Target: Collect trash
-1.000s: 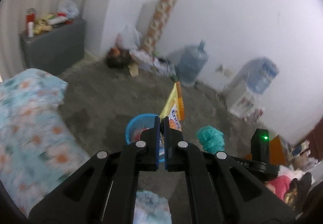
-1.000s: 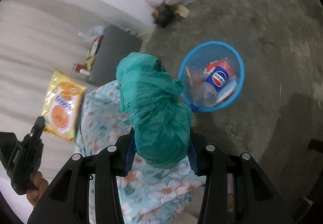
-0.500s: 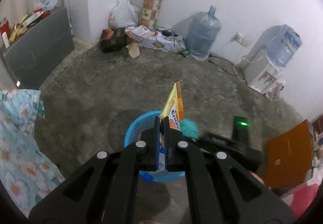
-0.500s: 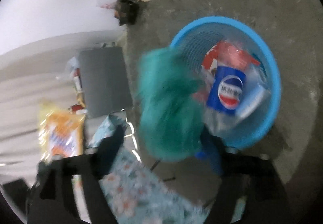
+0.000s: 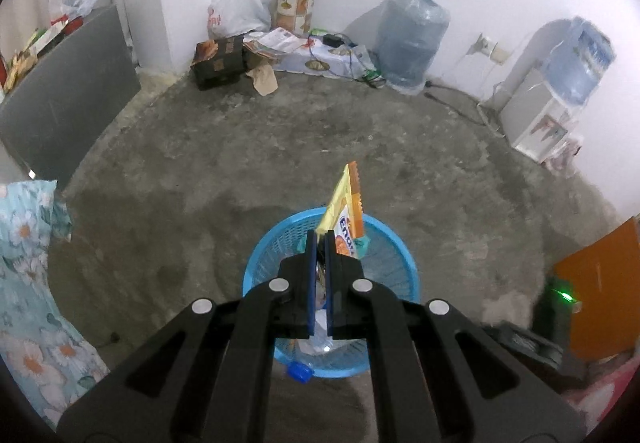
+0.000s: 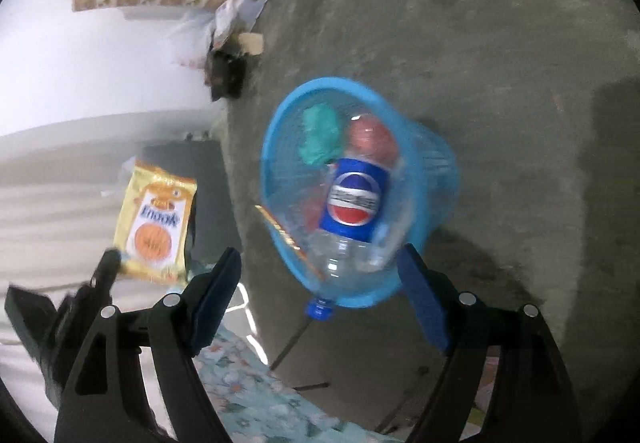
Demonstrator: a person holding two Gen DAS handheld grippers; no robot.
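Since a second ago the green bag (image 6: 320, 137) has left the right gripper (image 6: 320, 299) and now lies inside the blue basket (image 6: 436, 179), against its far wall beside a red wrapper (image 6: 374, 137) and above a Pepsi bottle (image 6: 354, 199); both grippers have come down closer to the basket, which fills more of each view; the right gripper's jaws stand wide apart with nothing between them, hanging over the basket's near rim; the left gripper (image 5: 319, 243) has its jaws together, clamped on the lower edge of a yellow snack packet (image 5: 346, 219), which stands upright above the basket (image 5: 400, 267); in the right wrist view the same packet (image 6: 154, 227) shows face-on at the left, with the left gripper (image 6: 108, 263) dark and blurred below it; the basket stands on a bare concrete floor (image 5: 280, 147); a floral bedspread (image 5: 24, 283) lies at the left edge; a water jug (image 5: 412, 39), a dispenser (image 5: 552, 103) and a grey cabinet (image 5: 68, 95) line the walls.
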